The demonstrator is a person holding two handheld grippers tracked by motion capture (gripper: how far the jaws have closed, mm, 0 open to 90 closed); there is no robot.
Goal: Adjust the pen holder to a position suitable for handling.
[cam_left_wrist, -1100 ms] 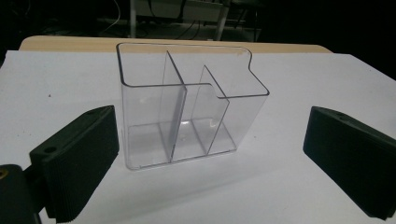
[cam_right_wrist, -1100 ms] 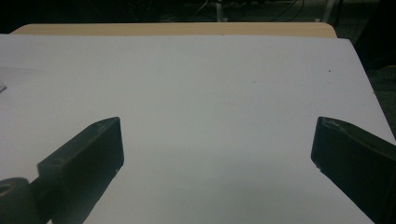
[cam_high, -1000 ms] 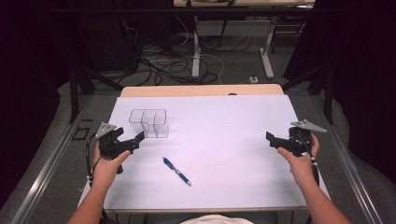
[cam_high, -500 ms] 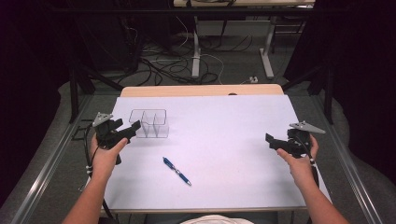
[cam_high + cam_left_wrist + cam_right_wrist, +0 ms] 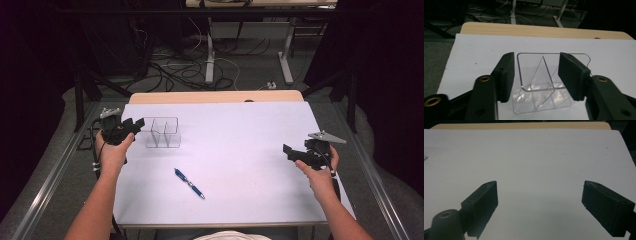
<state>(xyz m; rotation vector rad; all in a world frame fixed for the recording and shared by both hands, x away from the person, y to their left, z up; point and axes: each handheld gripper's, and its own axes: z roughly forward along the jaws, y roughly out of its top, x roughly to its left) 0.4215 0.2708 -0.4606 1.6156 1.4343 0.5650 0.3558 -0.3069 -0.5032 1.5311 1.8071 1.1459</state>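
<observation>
The left gripper (image 5: 134, 125) hovers just left of the clear two-compartment holder (image 5: 163, 132), its jaws parted about as wide as the holder and gripping nothing, apparently lined up to steady or grasp it, though they look raised above and short of its walls. Near the holder, on its person-ward right side, the blue pen (image 5: 189, 183) lies flat on the white table cover (image 5: 240, 125), its long axis slanting from the end nearer the holder down toward the person's right. Well right of the holder, the right gripper (image 5: 289, 152) waits wide open and empty over bare cover, probably placed to reach in for the pen.
</observation>
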